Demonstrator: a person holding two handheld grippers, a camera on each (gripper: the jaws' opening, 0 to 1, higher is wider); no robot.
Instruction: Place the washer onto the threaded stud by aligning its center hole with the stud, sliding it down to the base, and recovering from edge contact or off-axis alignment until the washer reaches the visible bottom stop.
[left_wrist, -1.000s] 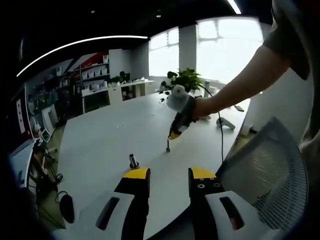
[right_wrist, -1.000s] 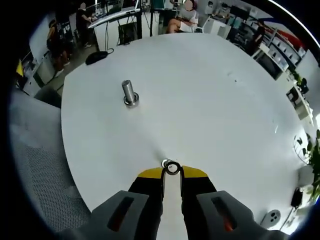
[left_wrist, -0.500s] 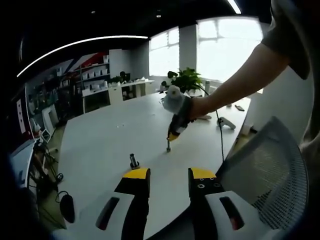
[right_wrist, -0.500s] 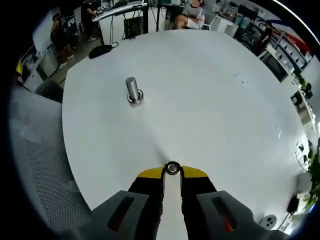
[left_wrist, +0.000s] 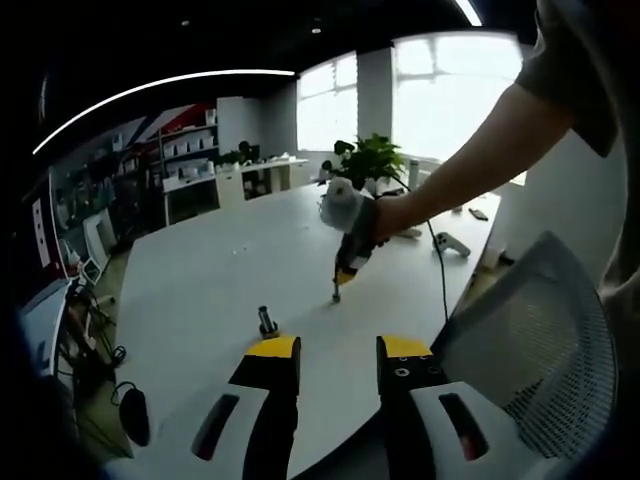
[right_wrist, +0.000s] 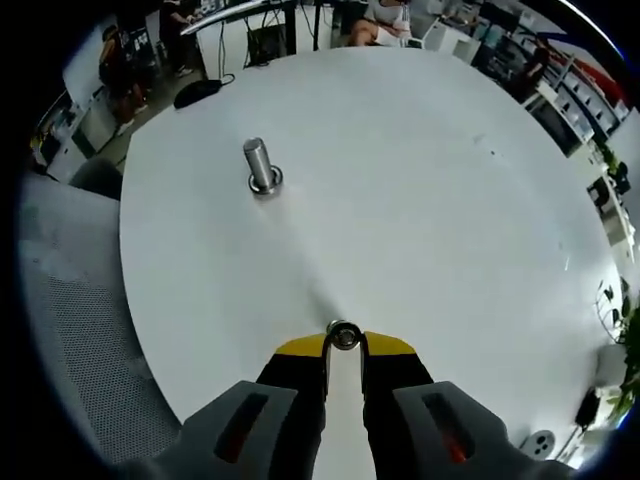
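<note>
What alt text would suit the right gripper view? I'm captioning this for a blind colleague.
The right gripper pinches a small metal washer between its yellow-tipped fingers above a white table. The threaded stud stands upright on the table farther away, up and to the left, well apart from the washer.

The left gripper view sits low at the near edge of the big round white table (left_wrist: 200, 280), looking across it toward the bright windows, with the short upright metal threaded stud (left_wrist: 266, 322) close in. The right gripper view looks steeply down onto the same white tabletop (right_wrist: 420, 200) from above, facing back toward the desks. Both views share that stud (right_wrist: 260, 166) and the tabletop, just from roughly opposite sides.
</note>
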